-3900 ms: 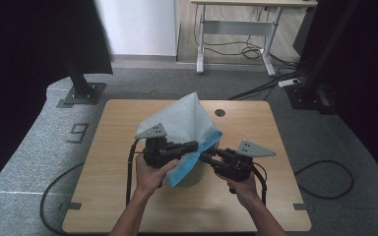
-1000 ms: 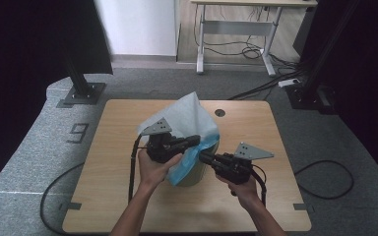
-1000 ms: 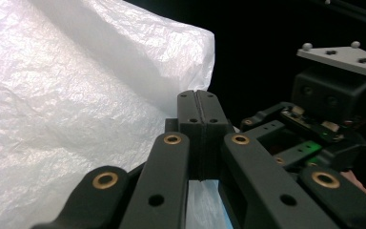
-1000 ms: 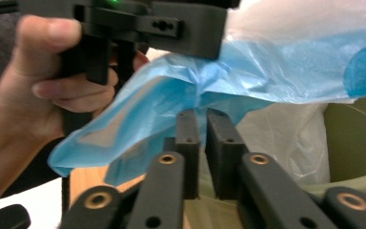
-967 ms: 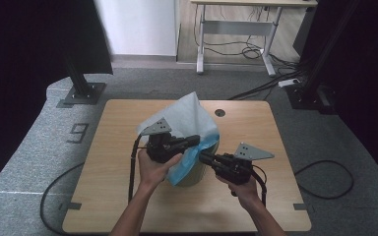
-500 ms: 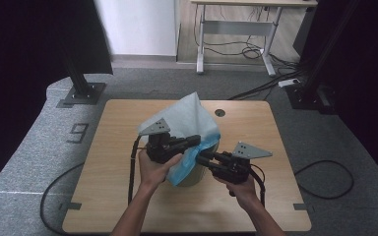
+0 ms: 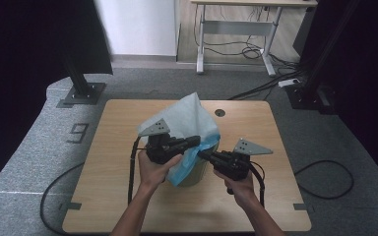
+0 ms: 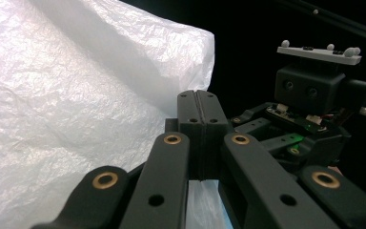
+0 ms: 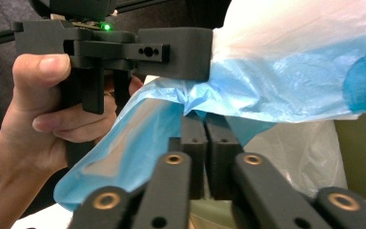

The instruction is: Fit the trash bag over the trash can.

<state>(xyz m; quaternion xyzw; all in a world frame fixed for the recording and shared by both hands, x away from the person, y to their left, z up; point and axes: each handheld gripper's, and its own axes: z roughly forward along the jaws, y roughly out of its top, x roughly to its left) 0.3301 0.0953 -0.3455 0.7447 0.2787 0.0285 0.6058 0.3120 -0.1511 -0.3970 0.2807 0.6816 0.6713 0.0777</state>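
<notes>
While both grippers meet over the small olive bin [image 7: 199,172] at the table's [image 7: 118,196] middle, each has its jaws pressed together on the blue plastic bag [image 7: 189,160]. The left gripper [image 7: 197,141] pinches the pale bag film near its top edge, the sheet billowing up beyond its fingers [image 8: 198,124]. The right gripper [image 7: 202,154], its jaws just closed, nips the bunched blue fold just under the left gripper's fingertips.

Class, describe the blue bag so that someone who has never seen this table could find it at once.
On the wooden table, look to the middle, where two hand-held grippers meet over an olive bin. The blue bag drapes over the bin's rim, thin and crinkly. Its pale blue sets it apart from the olive bin and black grippers.
</notes>
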